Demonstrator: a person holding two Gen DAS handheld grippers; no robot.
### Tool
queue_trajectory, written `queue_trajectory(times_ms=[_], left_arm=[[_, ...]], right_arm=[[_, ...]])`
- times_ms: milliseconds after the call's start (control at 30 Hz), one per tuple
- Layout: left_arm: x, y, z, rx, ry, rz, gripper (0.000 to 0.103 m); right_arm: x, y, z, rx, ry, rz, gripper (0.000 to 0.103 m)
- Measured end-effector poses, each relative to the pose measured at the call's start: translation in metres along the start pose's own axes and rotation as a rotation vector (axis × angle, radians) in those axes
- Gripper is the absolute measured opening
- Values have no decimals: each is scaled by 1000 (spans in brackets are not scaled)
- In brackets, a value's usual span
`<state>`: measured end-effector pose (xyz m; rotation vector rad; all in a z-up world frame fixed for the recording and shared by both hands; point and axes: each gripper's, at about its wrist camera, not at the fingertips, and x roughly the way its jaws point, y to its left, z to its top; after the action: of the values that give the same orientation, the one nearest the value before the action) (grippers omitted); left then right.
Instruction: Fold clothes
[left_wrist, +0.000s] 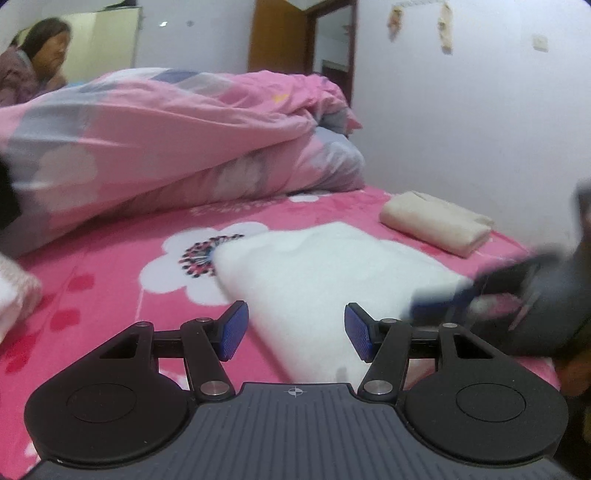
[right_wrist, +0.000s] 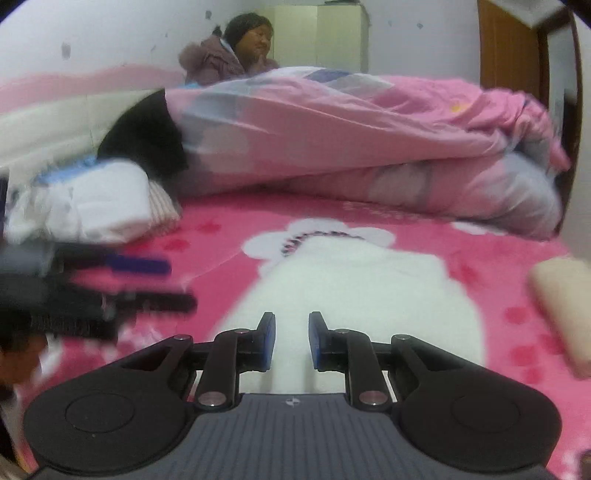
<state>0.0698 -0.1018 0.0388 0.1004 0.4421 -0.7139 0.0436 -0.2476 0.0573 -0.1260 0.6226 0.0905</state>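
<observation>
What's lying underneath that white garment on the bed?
The white garment lies on a pink flowered bedsheet; one white flower pokes out beside it. Whatever sits beneath is covered.

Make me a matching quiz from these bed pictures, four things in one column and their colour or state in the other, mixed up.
Things:
1. flat fleecy garment on the bed
2. rolled cloth bundle near the wall
3. bulky folded quilt
4. left tongs

Colour or state:
A. pink with grey-blue patches
B. open, holding nothing
C. cream, rolled up
D. white, spread on the flowered sheet

Pairs: 1-D, 2-C, 3-A, 4-B
</observation>
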Motion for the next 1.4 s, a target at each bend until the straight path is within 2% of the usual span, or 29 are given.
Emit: queue_trajectory(times_ms=[33, 100, 233, 467, 567, 633, 667, 933, 1000, 1167, 1300, 1400], left_arm=[[5, -4, 1, 9, 3, -2, 58], [16, -11, 5, 34, 19, 5, 58], [33, -25, 14, 99, 17, 2, 58], [70, -53, 30, 230, -5, -5, 58], [88, -59, 32, 229, 14, 8, 58], [99, -61, 31, 221, 36, 18, 58], [103, -62, 29, 220, 47, 23, 58], [117, -69, 15, 203, 34, 60, 58], [118, -70, 14, 203, 28, 67, 58], [123, -74, 12, 207, 17, 85, 59], [123, -78, 17, 226, 22, 94, 59], [120, -81, 25, 248, 21, 90, 58]], right_arm=[[7, 1, -12, -23, 29, -42, 20], [13, 2, -31, -25, -23, -60, 20], [-15, 0, -24, 75, -90, -52, 21], [-66, -51, -71, 473, -218, -63, 23], [-77, -75, -84, 591, -279, -22, 28], [-77, -80, -85, 582, -293, -43, 32], [-77, -81, -83, 566, -301, -68, 38], [-45, -92, -100, 593, -241, -60, 38], [-46, -94, -103, 610, -258, -47, 36], [-49, -85, -107, 540, -285, -80, 31], [-46, -95, -111, 590, -285, -52, 29], [-49, -99, -113, 618, -297, -19, 32]])
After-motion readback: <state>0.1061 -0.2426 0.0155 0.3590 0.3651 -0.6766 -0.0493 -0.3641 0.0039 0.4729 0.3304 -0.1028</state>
